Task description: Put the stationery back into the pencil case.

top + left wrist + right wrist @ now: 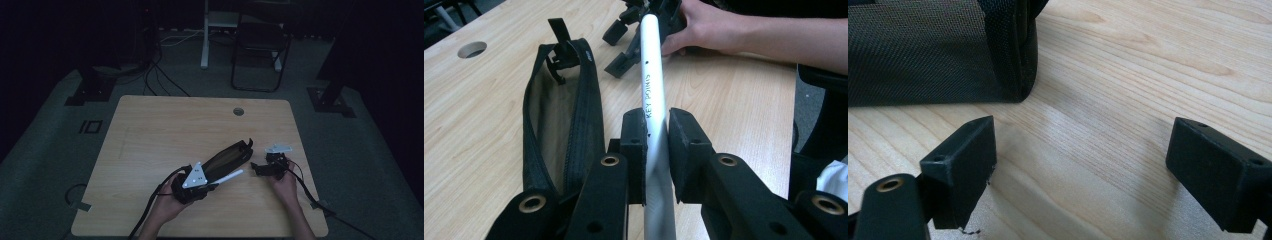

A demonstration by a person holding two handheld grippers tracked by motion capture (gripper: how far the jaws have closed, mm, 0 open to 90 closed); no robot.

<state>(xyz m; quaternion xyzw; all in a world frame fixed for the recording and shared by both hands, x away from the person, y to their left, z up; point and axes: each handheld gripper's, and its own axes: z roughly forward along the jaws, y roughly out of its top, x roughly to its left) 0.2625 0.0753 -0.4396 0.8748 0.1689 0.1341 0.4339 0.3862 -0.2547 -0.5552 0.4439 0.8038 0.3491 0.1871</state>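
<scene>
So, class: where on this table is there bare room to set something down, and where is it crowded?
Free: the wide stretch of table left of the black pouch, and the far strip around the round hole. Crowded: the near right, where the left gripper holds a white pen and the right gripper rests.

Two black handheld grippers: the left gripper [212, 186] carries a grey triangular plate (dotted with small holes); the right gripper [256, 169] trails a black cable; brass-ringed screw holes.
</scene>
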